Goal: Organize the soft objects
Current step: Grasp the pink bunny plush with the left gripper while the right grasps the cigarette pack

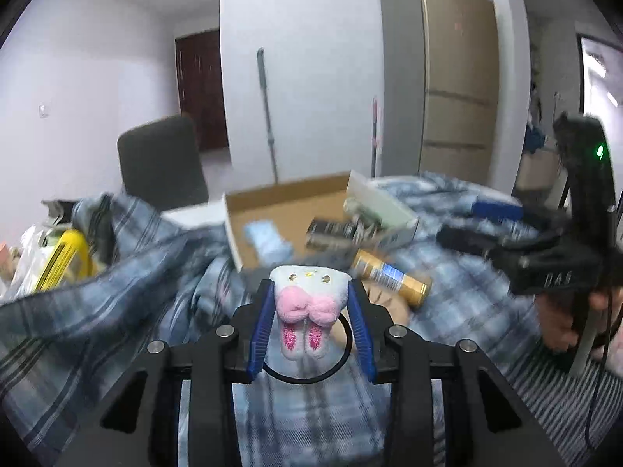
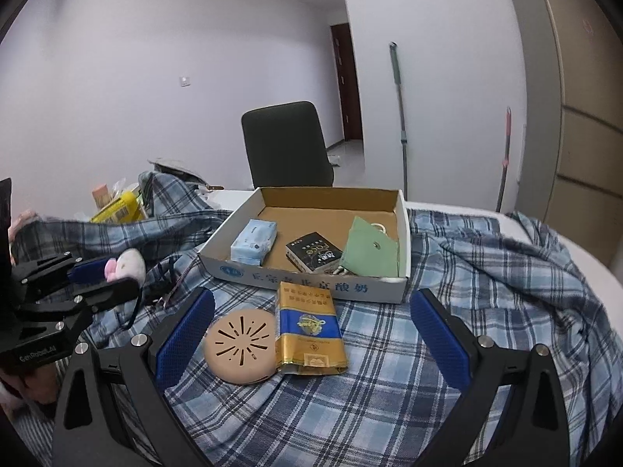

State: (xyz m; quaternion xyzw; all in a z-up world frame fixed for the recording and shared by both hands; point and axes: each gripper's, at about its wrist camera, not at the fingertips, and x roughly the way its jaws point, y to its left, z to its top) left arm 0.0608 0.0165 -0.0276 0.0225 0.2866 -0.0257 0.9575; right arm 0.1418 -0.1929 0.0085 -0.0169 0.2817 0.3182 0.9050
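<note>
Left gripper (image 1: 311,311) of mine pinching a plush hair tie (image 1: 305,307), my right gripper (image 2: 311,334) spread wide, cardboard box (image 2: 311,288) beyond

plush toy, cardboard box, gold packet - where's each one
plush toy (image 1: 309,303): left wrist view, on its pink bow.
cardboard box (image 2: 311,286): right wrist view, on its printed front wall.
gold packet (image 2: 309,327): right wrist view, on its blue band.

Plaid cloth (image 2: 389,381) covers, seemingly, a table.

Left tool (image 1: 311,303) clamped; right tool (image 2: 311,334) spread wide.
</note>
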